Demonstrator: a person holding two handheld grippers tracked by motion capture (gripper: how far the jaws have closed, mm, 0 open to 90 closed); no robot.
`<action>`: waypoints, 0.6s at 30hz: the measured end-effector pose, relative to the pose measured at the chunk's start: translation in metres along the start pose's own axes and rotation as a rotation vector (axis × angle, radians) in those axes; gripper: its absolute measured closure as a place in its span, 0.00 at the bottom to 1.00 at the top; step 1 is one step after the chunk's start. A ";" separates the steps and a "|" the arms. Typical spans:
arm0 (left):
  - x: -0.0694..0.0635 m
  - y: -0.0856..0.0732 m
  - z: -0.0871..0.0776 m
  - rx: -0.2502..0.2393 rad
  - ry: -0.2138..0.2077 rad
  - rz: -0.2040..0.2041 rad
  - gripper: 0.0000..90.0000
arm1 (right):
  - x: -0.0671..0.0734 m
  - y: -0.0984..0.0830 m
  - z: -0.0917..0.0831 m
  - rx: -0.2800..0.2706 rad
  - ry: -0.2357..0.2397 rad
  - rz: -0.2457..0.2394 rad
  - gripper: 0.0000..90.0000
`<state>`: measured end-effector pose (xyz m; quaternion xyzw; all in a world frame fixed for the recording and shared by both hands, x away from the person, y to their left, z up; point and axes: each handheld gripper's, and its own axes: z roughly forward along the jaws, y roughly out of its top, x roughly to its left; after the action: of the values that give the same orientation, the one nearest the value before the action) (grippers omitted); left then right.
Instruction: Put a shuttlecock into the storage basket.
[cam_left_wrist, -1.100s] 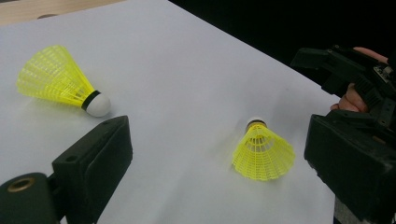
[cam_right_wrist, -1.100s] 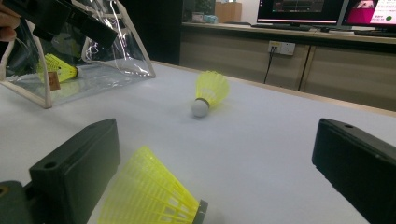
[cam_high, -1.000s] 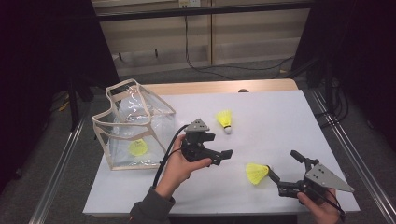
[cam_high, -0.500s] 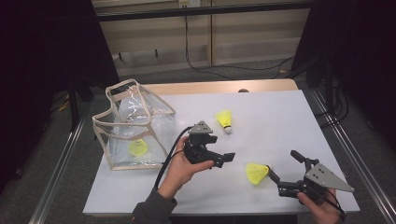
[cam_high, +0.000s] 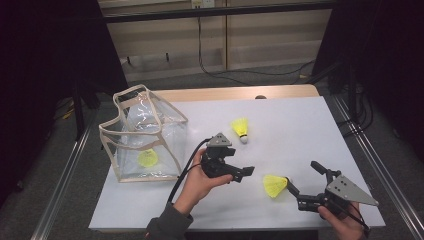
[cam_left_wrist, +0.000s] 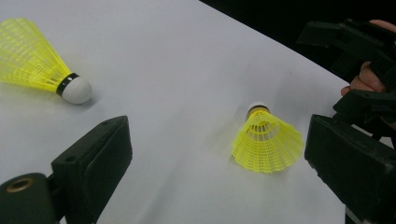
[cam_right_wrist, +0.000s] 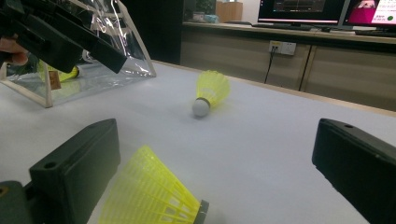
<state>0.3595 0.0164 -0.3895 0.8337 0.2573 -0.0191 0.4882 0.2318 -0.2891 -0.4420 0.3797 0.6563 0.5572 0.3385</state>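
Near shuttlecock (cam_high: 274, 185) lies on its side on the table (cam_high: 300, 125), lower centre-right of high view, skirt toward frame left, cork end toward right gripper (cam_high: 304, 186). Right gripper: jaws spread, nothing gripped; in right gripper view the skirt (cam_right_wrist: 149, 196) sits just inside the left jaw, prob. lined up for a pinch. Left gripper (cam_high: 237, 172), centre of high view, jaws also apart and empty, aimed at same shuttlecock (cam_left_wrist: 267, 140); held off table, apart from it. Second shuttlecock (cam_high: 241, 129) lies up-centre, cork toward frame bottom, well apart from both. Third one (cam_high: 148, 158) already inside clear bag (cam_high: 142, 135), left of frame, mouth up, likely the drop point. Judgement: approx. one of three stowed.
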 end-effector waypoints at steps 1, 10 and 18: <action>0.000 -0.001 0.002 0.004 -0.002 0.001 0.08 | 0.000 0.000 0.000 0.000 -0.001 -0.002 0.01; -0.002 -0.005 0.012 0.030 -0.015 0.019 0.08 | 0.000 0.000 0.000 0.000 -0.002 -0.004 0.01; -0.003 -0.007 0.017 0.049 -0.006 0.026 0.08 | 0.000 0.000 0.001 -0.001 0.000 -0.001 0.01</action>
<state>0.3573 0.0039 -0.4034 0.8487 0.2444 -0.0217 0.4684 0.2323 -0.2890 -0.4419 0.3792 0.6561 0.5574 0.3391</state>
